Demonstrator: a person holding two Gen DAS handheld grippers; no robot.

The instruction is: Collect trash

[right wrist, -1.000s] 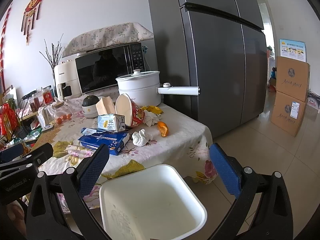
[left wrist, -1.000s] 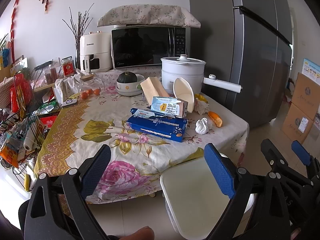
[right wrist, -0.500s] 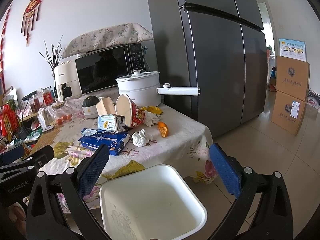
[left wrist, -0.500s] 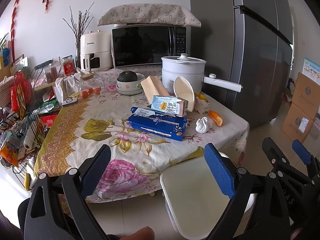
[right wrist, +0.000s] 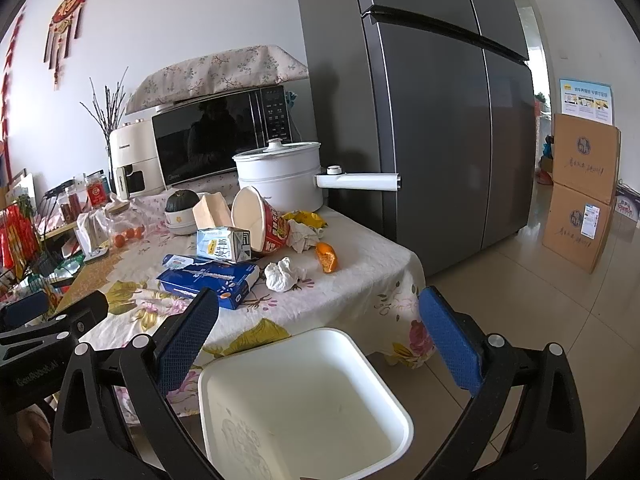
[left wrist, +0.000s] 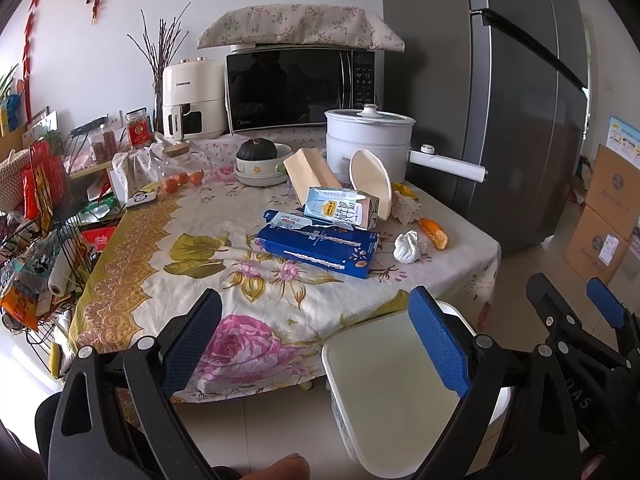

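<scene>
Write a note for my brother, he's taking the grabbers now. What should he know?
Left gripper: open, holding nothing.
Right gripper: open, holding nothing, above the white bin.
The bin looks empty and stands on the floor by the table edge.
Trash on the table: blue box, milk carton, noodle cup, crumpled tissue, orange peel.
Done: nothing binned yet.
Left: all of it.

Ahead of the spread jaws lie one blue box [left wrist: 318, 249], one milk carton [left wrist: 341, 212], one tipped noodle cup [right wrist: 262, 220], two crumpled tissues [right wrist: 282, 274] [right wrist: 302, 235], one orange peel [right wrist: 326, 257] and one yellow wrapper [right wrist: 306, 217]; below the jaws, one white bin [right wrist: 304, 404]; right of them, two cardboard boxes [right wrist: 576, 196]
</scene>
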